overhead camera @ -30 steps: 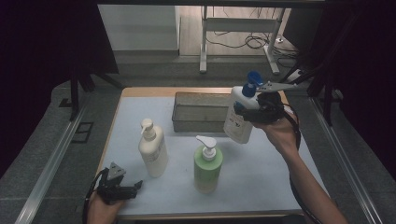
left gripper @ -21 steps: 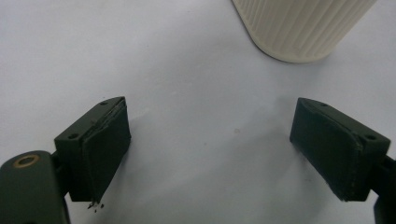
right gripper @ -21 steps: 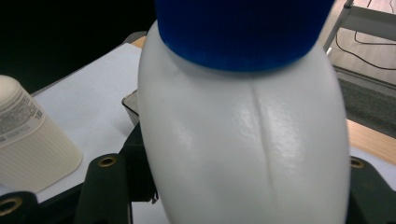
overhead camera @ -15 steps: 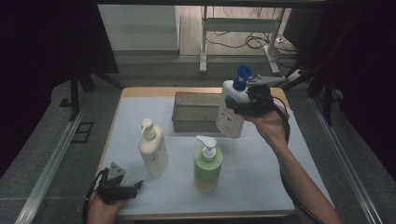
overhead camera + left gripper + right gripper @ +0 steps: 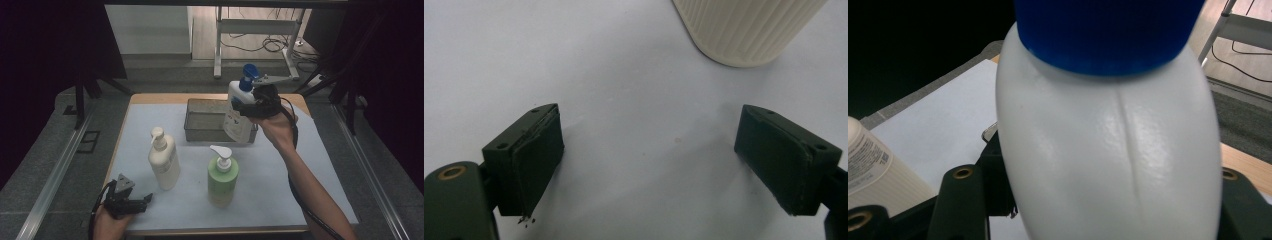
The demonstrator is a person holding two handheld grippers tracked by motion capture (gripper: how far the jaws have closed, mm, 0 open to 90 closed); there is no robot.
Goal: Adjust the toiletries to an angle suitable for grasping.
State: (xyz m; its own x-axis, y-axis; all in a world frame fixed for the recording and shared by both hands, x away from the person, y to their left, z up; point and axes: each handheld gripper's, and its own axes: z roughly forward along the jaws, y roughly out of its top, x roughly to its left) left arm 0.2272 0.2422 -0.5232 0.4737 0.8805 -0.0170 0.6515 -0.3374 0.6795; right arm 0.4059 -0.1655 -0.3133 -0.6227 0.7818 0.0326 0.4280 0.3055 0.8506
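Over the bench, at about 1 o'clock in the high view, the right gripper holds a white bottle with a blue pump top. Its jaws press on the two sides of the bottle's body, so they stand partly apart around it. The bottle is off the bench and tilts a little, with its top leaning to 1 o'clock. Its lower part is in front of the right end of a grey metal tray, which sits at 12 o'clock on the bench. In the right gripper view the bottle is very close, with the blue top at 12 o'clock and a black jaw on each side of it.

Down at 7 o'clock in the high view, the left gripper rests at the near edge of the bench. In the left gripper view the left gripper has its jaws wide apart, with nothing between them but the pale bench sheet. A cream bottle stands at 1 o'clock from them, near but not touching.

In the high view that cream bottle stands upright at 9 o'clock on the bench. A green bottle with a white pump stands upright at 6 o'clock, just to the right of the cream one.
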